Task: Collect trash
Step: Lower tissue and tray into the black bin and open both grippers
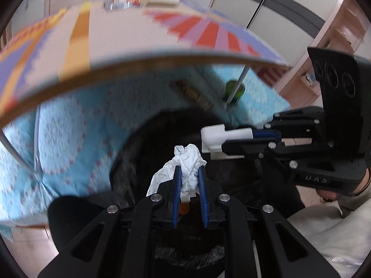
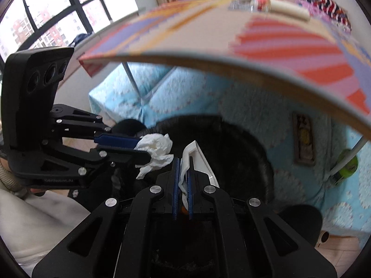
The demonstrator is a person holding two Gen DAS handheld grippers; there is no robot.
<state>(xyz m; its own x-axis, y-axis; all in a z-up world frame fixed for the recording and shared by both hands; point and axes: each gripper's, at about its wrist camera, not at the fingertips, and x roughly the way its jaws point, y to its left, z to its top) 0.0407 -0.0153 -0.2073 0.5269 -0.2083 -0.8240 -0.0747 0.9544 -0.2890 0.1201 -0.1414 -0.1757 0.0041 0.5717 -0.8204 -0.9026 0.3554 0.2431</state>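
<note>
Hovering side by side below the edge of the patterned counter (image 1: 143, 44), both claws carry trash above a black-lined bin (image 2: 243, 143). The left claw (image 1: 189, 173) is clamped on a crumpled white tissue (image 1: 187, 159); the right claw (image 2: 183, 169) is pinched tight on a flat white plastic piece (image 2: 197, 157). Both items hang over the dark mouth of the bin, near its middle, not yet let go. So I judge the picking-up part done for these two pieces, and the drop is what is left. On the far side of the counter a few things remain, among them a pale roll (image 2: 289, 11) and some clear wrapping, too blurred to tell whether they are trash. Beyond the bin, a green object (image 1: 234, 90) lies against the blue bedding (image 1: 69, 139).
</note>
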